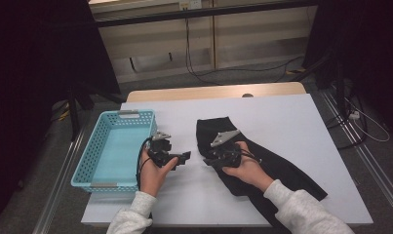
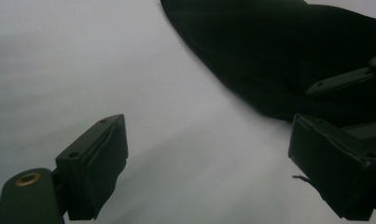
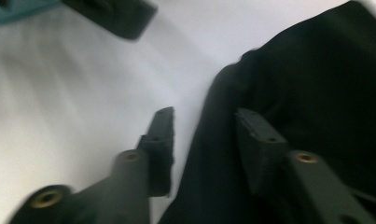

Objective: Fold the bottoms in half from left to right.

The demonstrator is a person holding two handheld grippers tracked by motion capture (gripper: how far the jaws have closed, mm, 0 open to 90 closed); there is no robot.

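Note:
A black garment (image 1: 277, 168) lies spread on the white table (image 1: 291, 117), running from the middle toward the front right. My right gripper (image 1: 209, 161) hovers over its left edge, jaws open, one jaw over the table and the other over the black garment (image 3: 316, 93). My left gripper (image 1: 186, 156) sits just left of the cloth, beside the basket, jaws wide open over bare table with nothing between them. In the left gripper view the black garment (image 2: 279, 51) lies ahead to the upper right, with part of the right gripper over it.
A light blue plastic basket (image 1: 89, 163) stands at the table's left side, with nothing inside. Beyond the table's far edge are a wooden strip, cables on the floor and dark stands at either side.

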